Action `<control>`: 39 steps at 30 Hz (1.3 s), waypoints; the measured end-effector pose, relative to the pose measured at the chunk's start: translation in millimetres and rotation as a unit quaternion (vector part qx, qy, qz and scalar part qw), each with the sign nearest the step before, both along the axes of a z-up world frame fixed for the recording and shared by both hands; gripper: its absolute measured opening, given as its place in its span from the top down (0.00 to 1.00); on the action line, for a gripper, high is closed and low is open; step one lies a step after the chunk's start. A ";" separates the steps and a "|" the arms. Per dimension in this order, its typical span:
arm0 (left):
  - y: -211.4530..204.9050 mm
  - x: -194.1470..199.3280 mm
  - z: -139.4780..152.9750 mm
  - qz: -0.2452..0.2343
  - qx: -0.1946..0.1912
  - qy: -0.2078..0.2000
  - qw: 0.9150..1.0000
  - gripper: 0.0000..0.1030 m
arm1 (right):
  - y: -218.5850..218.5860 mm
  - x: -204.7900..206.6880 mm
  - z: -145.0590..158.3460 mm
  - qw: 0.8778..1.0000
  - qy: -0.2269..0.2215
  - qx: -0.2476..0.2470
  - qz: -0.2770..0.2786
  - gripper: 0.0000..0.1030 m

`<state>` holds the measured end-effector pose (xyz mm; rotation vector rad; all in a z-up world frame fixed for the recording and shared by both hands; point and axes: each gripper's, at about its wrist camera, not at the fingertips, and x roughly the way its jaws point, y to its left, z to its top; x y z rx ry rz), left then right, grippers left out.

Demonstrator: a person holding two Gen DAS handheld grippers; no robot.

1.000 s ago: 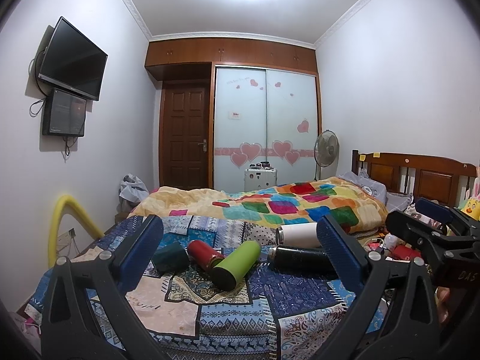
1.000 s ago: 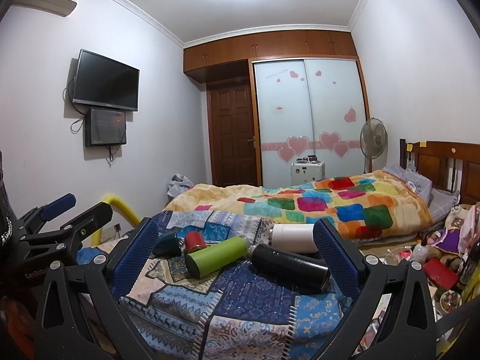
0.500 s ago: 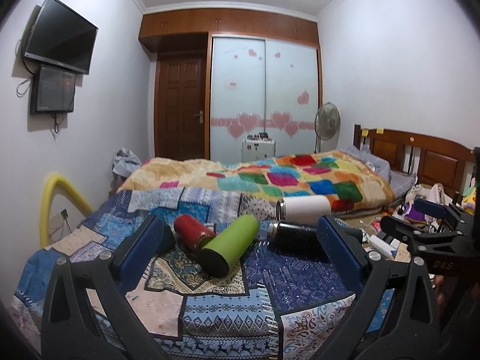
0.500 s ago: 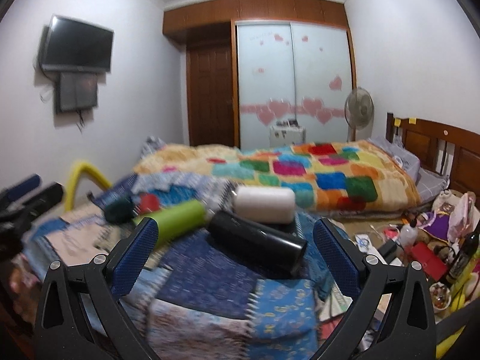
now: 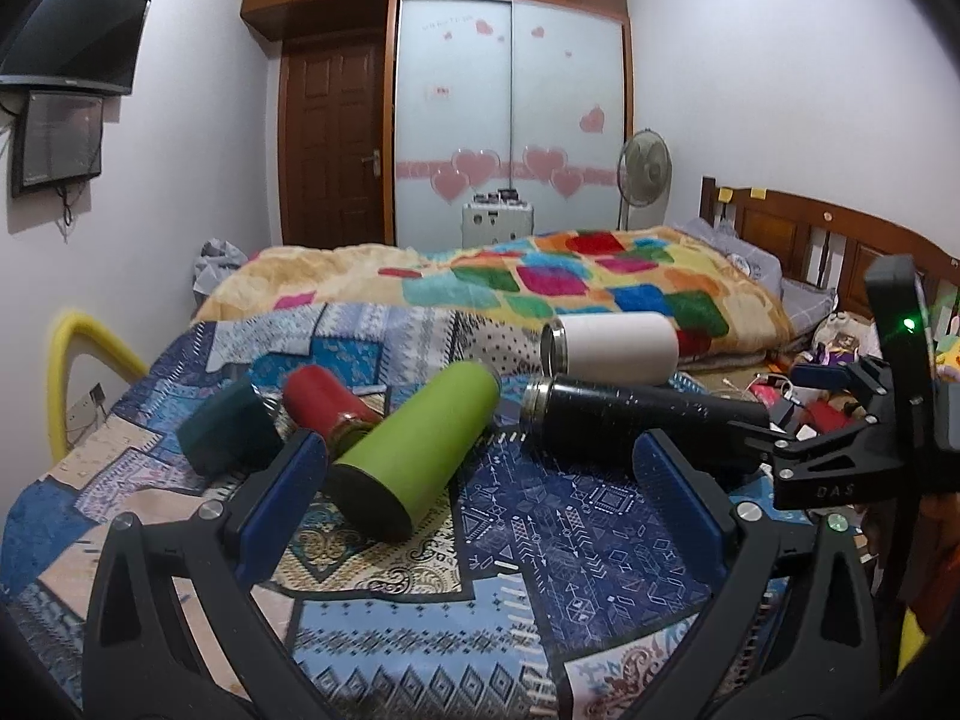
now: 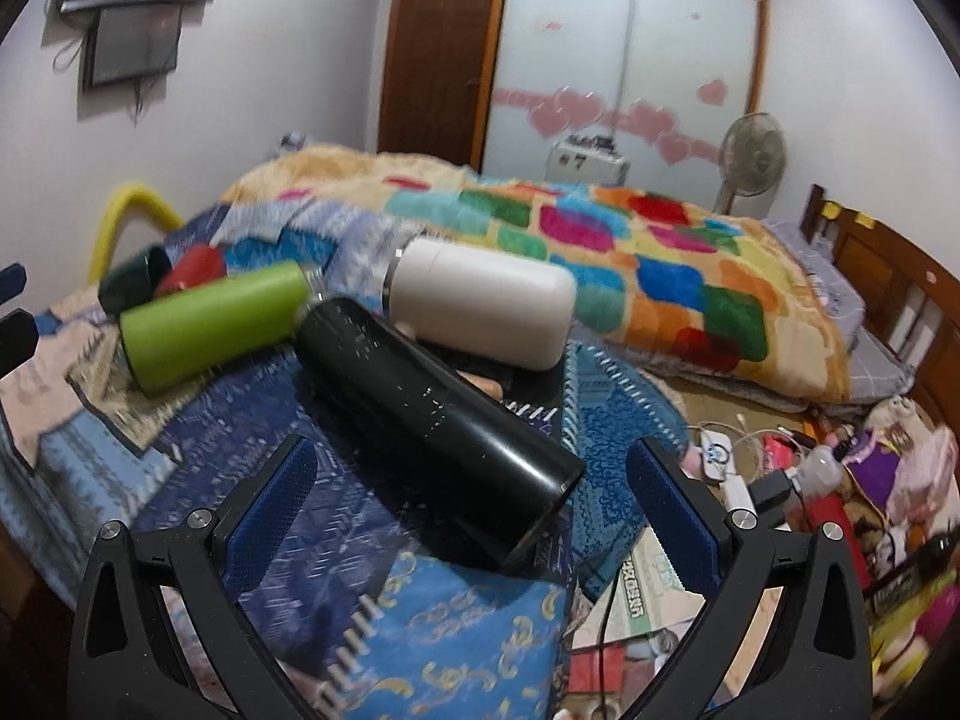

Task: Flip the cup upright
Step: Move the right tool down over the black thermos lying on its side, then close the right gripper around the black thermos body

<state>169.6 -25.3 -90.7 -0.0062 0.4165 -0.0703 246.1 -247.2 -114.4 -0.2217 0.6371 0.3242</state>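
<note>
Several cups lie on their sides on a patchwork bedspread point(image 5: 540, 552): a green cup point(image 5: 414, 438), a red cup point(image 5: 327, 399), a dark teal cup point(image 5: 231, 426), a black cup point(image 5: 630, 417) and a white cup point(image 5: 612, 345). My left gripper point(image 5: 480, 480) is open and empty, its fingers just short of the green cup's base. My right gripper point(image 6: 471, 495) is open and empty, with the near end of the black cup point(image 6: 432, 408) between its fingers. The white cup point(image 6: 480, 303) and green cup point(image 6: 210, 324) lie beyond. The right gripper's body shows in the left wrist view point(image 5: 852, 456).
A colourful blanket point(image 5: 540, 282) covers the far half of the bed. A yellow foam tube point(image 5: 78, 360) arches at the left edge. Clutter and cables point(image 6: 780, 468) lie on the floor to the right, beside a wooden headboard point(image 5: 810, 240).
Both grippers have moved forward and down toward the cups. The right gripper now brackets the black cup's near end; the left gripper has come close to the green cup.
</note>
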 end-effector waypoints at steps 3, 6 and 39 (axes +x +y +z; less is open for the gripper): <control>-1.5 11.7 -9.3 -0.001 0.001 0.010 1.000 0.00 | 4.5 19.7 -5.7 0.999 0.028 -0.012 0.027 0.01; -2.1 21.1 -17.7 -0.002 0.002 0.018 1.000 0.00 | 14.2 37.9 -10.7 0.996 0.055 -0.029 0.059 0.02; 7.8 31.9 -31.6 0.011 -0.005 0.026 1.000 0.00 | 61.3 52.6 -32.3 0.961 0.198 -0.122 0.149 0.32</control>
